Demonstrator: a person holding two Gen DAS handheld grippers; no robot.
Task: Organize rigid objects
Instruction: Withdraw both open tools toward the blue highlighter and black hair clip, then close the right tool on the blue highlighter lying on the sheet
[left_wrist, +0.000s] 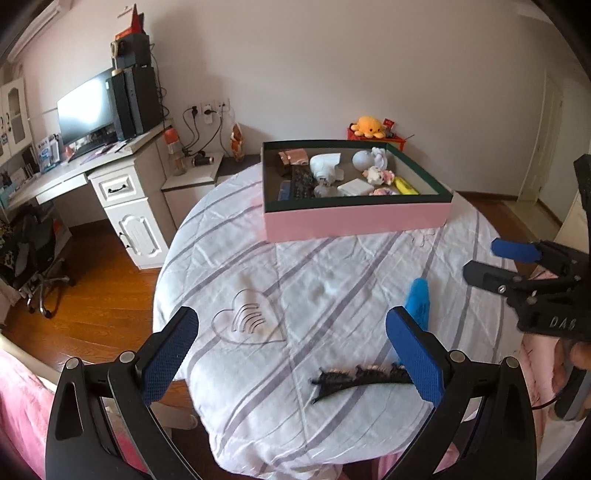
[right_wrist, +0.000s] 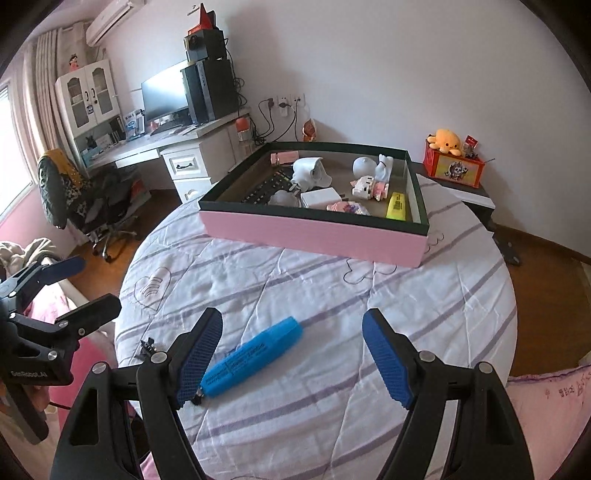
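Right gripper (right_wrist: 291, 354) gapes around blue highlighter (right_wrist: 253, 357), untouched; centre on barrel, clamp. Left gripper (left_wrist: 291, 354) wide over black hair clip (left_wrist: 360, 376).

Blue highlighter (right_wrist: 253, 356) and black hair clip (left_wrist: 364, 376) flat on striped bedspread, near pink-walled box (right_wrist: 314, 232) of trinkets.

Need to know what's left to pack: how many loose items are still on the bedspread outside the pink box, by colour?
Blue: 1, the blue highlighter
Black: 1, the black hair clip
Total: 2 loose items on the striped bedspread, both outside the pink box.
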